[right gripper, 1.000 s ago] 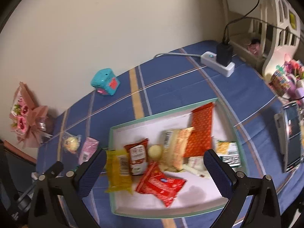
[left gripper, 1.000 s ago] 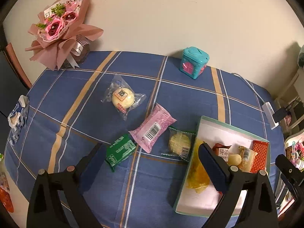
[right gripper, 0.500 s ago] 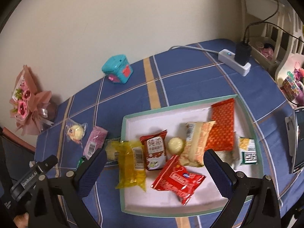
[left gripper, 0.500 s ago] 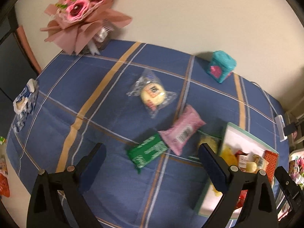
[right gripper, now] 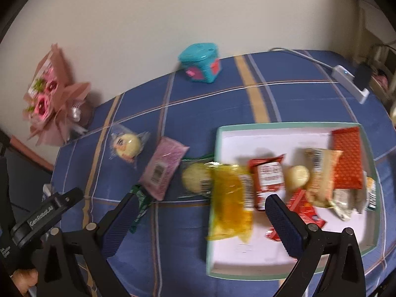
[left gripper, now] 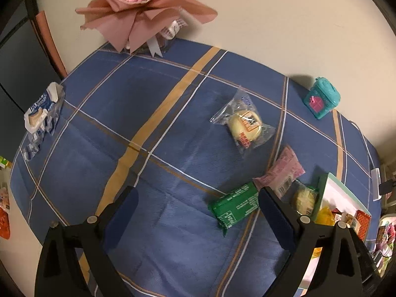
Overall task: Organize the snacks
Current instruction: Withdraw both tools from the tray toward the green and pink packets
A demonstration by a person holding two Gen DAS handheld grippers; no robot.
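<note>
Four snacks lie loose on the blue plaid cloth: a clear-wrapped yellow bun (left gripper: 245, 123) (right gripper: 127, 144), a pink packet (left gripper: 281, 173) (right gripper: 164, 165), a green packet (left gripper: 235, 205) (right gripper: 141, 201) and a pale round cake (left gripper: 303, 198) (right gripper: 195, 179) against the tray's left wall. The teal-rimmed white tray (right gripper: 247, 255) (left gripper: 341, 193) holds several packets, a yellow bag (right gripper: 231, 205) among them. My left gripper (left gripper: 198, 219) hangs open above the cloth, left of the green packet. My right gripper (right gripper: 200, 222) is open over the tray's left edge, empty.
A pink flower bouquet (left gripper: 146, 7) stands at the far left corner and a teal box (left gripper: 321, 99) by the wall. A torn blue-and-white wrapper (left gripper: 42, 113) lies at the left edge. A white power strip (right gripper: 349, 81) with cable sits far right. A hand (right gripper: 23, 279) grips the left tool.
My left gripper has swung left and nearer the cloth, so the tray slid to the right edge. My right gripper has shifted left, bringing the loose snacks into its view.
</note>
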